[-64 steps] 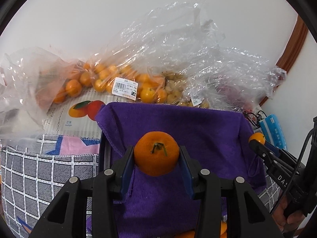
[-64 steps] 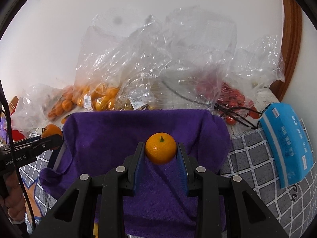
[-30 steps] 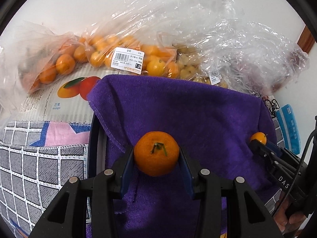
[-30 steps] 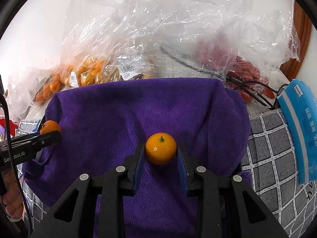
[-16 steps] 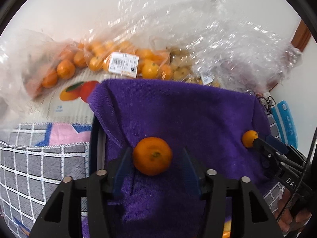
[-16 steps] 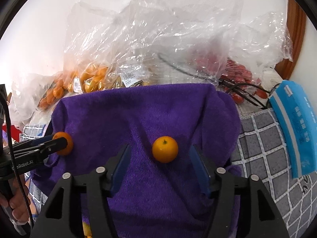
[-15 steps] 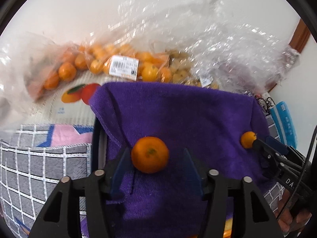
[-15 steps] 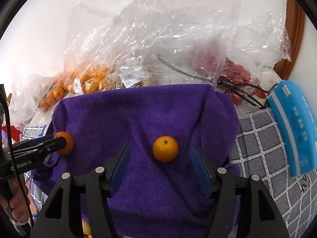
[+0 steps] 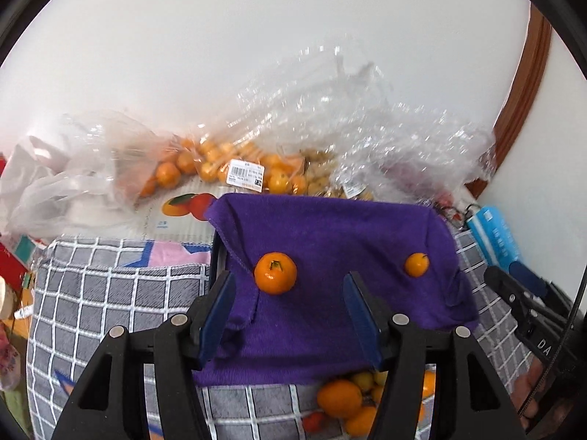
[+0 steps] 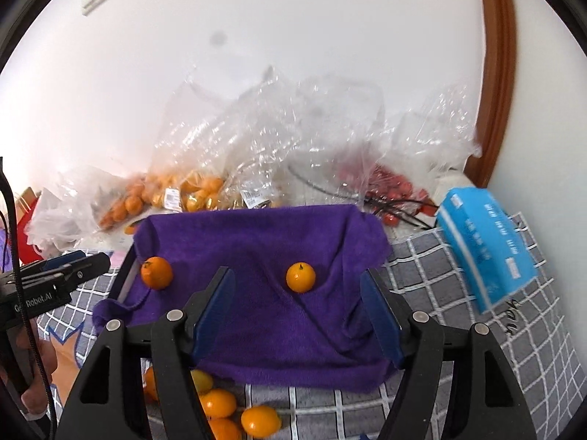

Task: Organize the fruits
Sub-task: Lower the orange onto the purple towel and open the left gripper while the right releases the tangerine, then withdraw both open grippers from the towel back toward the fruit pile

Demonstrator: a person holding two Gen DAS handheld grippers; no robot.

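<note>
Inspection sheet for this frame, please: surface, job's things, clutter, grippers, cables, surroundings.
Surface: grey checked cloth, with a purple towel draped over a tray.
Job's things: larger mandarin and smaller orange lie apart on the towel; loose oranges at the near edge.
Clutter: clear fruit bags, blue tissue pack, printed fruit box.
Grippers: left gripper open and empty; right gripper empty, jaws opening.
Cables: black cord by the red fruit.
Surroundings: white wall, brown wooden trim.
</note>
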